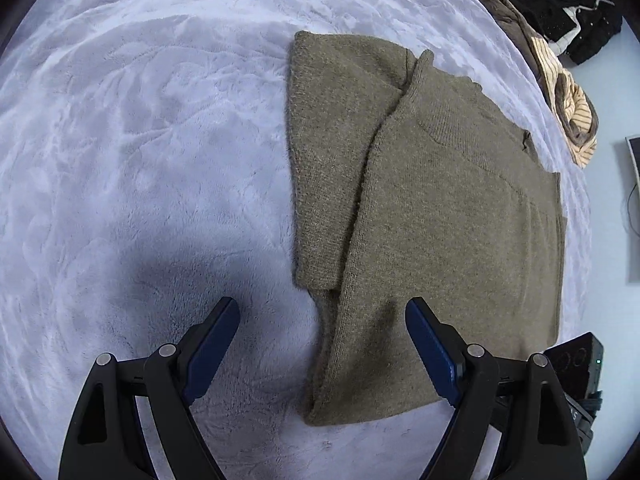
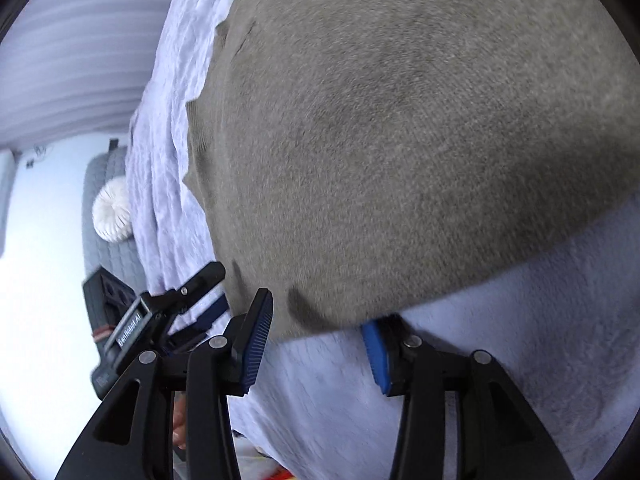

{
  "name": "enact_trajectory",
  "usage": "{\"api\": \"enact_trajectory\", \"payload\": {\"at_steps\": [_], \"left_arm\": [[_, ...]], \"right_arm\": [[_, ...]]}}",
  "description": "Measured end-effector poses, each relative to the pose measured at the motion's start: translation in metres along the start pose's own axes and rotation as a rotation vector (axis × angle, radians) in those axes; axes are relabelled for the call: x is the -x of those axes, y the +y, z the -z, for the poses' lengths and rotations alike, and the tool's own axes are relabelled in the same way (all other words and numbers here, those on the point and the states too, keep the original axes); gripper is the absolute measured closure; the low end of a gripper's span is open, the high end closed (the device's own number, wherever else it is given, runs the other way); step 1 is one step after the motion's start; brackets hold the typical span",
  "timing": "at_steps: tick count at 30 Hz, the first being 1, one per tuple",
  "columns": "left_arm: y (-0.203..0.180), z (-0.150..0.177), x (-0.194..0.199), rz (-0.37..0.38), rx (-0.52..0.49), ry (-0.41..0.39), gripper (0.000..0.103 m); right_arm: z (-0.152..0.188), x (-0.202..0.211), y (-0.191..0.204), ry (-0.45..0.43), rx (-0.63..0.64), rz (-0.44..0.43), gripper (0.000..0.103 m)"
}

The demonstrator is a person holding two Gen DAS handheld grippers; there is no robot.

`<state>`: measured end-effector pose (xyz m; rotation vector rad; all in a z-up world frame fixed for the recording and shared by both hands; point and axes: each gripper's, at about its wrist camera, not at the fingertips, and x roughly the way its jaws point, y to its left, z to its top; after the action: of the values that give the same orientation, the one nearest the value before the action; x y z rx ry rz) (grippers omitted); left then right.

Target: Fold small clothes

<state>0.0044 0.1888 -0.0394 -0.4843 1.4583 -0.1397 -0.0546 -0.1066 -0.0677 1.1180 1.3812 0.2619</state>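
Lilac plush blanket (image 1: pixel 140 160) under olive sweater (image 1: pixel 440 200), clothes heap (image 1: pixel 568 92) beyond

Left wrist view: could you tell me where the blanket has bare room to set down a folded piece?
The fluffy blanket lies bare left of the olive sweater. It is crowded at the right edge, with the striped garment and black clothing.

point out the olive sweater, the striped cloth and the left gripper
olive sweater (image 1: pixel 448 216), left wrist view, on its folded body
striped cloth (image 1: pixel 576 112), left wrist view, on its bunched end
left gripper (image 1: pixel 322 312), left wrist view, midway between fingertips
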Motion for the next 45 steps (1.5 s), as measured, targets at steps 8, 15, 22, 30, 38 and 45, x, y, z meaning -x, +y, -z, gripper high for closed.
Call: {"api": "enact_trajectory", "payload": {"at_steps": [8, 15, 22, 30, 38, 45], "left_arm": [[-0.001, -0.027, -0.024, 0.255, 0.042, 0.088, 0.018], [-0.021, -0.054, -0.034, 0.392, 0.051, 0.104, 0.018], [-0.077, -0.056, -0.037, 0.197, -0.146, 0.051, 0.049], [-0.073, -0.054, -0.043, 0.108, -0.138, 0.029, 0.071], [-0.106, -0.054, -0.014, 0.051, -0.167, -0.052, 0.080], [-0.188, -0.044, 0.005, 0.055, -0.330, -0.110, 0.080]], "right_arm": [[-0.011, -0.005, 0.007, 0.004, -0.096, -0.246, 0.091], [-0.015, 0.014, 0.042, 0.003, 0.038, -0.333, 0.092], [0.000, 0.007, 0.040, 0.145, 0.186, -0.143, 0.092], [0.004, 0.050, 0.061, 0.147, 0.448, 0.134, 0.088], [-0.065, 0.043, 0.012, 0.029, 0.433, 0.382, 0.096], [-0.064, 0.051, -0.003, -0.031, 0.406, 0.262, 0.096]]}}
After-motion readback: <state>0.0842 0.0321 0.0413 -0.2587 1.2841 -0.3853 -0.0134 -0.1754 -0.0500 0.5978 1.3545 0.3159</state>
